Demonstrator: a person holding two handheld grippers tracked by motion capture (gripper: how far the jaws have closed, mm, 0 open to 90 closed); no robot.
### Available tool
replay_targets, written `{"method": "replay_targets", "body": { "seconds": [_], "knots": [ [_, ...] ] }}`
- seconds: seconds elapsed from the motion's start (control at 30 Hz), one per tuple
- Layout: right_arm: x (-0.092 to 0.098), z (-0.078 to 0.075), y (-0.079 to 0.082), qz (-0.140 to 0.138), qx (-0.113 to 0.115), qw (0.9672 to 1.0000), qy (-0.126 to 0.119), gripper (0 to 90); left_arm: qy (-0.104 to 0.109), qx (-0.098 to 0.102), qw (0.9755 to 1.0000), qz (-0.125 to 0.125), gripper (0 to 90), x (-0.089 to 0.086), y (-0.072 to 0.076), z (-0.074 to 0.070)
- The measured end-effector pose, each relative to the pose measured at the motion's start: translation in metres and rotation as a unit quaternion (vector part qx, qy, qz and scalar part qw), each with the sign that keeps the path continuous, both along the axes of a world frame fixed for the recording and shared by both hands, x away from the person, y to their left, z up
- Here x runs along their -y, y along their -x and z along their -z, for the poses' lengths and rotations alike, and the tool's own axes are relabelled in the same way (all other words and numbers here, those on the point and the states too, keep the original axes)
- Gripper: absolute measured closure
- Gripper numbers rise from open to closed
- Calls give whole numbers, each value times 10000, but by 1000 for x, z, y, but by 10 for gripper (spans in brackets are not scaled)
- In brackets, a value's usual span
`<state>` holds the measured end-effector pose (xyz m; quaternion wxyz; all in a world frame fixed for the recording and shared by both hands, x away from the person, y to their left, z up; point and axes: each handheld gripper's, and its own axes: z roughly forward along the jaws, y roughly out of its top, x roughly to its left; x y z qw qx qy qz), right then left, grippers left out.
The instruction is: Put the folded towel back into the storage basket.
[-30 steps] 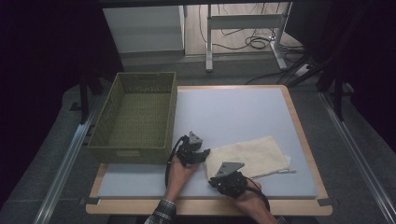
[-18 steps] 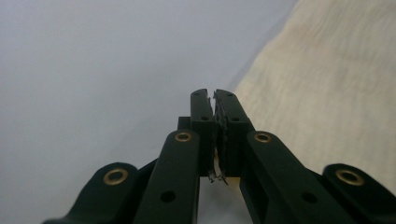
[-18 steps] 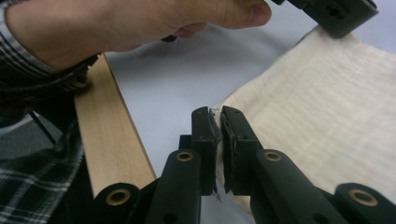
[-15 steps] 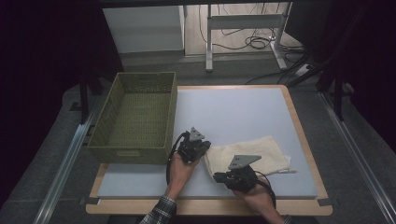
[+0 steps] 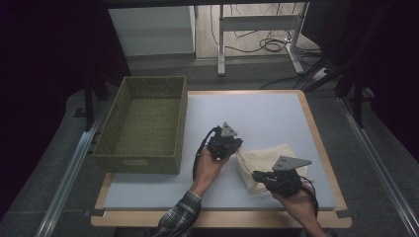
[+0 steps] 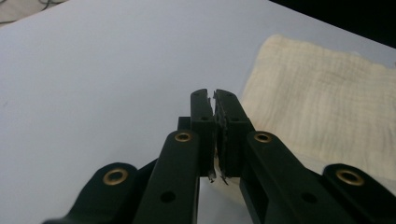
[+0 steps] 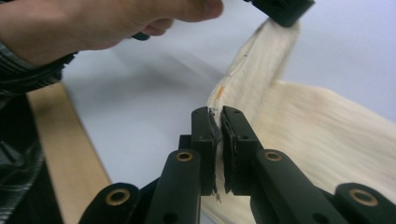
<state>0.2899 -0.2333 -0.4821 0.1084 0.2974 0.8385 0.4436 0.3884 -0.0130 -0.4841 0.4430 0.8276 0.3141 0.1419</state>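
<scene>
The cream-coloured, loosely woven cloth (image 5: 267, 163) lies in the lower right part of the high view, on the pale blue-grey surface (image 5: 267, 113) with its light wooden border. Both claws hold it at its left edge. The left claw (image 5: 236, 148) sits at the centre of the frame, pinching the upper left corner of the cloth; in the left gripper view its jaws have just been closing and now stand pressed together, with only a thin bit of fabric between the pads (image 6: 204, 112) and the cloth (image 6: 327, 102) spread at the right of that frame. The right claw (image 5: 257, 176) is lower right and grips the lower left edge; in the right gripper view the jaws are narrow, closed on a fold of the cloth (image 7: 252, 70), which rises as a stretched ridge toward the other claw (image 7: 280, 9) at the top edge, beside the person's hand (image 7: 93, 23).

The olive-green woven rectangular basket (image 5: 106, 148) stands at the left, touching the left rim of the surface, well apart from the cloth. Between basket and claws there is a free strip, and the whole upper half of the surface is open. The right edge of the cloth lies near the wooden border. I can read no writing; a small orange mark on the fold is too small to tell.
</scene>
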Motion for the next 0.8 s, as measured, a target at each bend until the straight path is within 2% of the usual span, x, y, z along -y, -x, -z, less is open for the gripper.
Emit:
{"method": "replay_targets", "body": {
  "seconds": [0.37, 0.63, 0.8],
  "knots": [
    [52, 2, -7, 587, -57, 9982, -91, 841, -71, 79, 9994, 323, 868, 56, -21, 0],
    [80, 2, -8, 894, -77, 9959, -141, 839, -135, 130, 9985, 508, 866, 89, -31, 0],
    [94, 3, -9, 1062, -111, 9942, -138, 838, -272, 141, 9976, 628, 865, 108, -37, -1]
  ]
}}
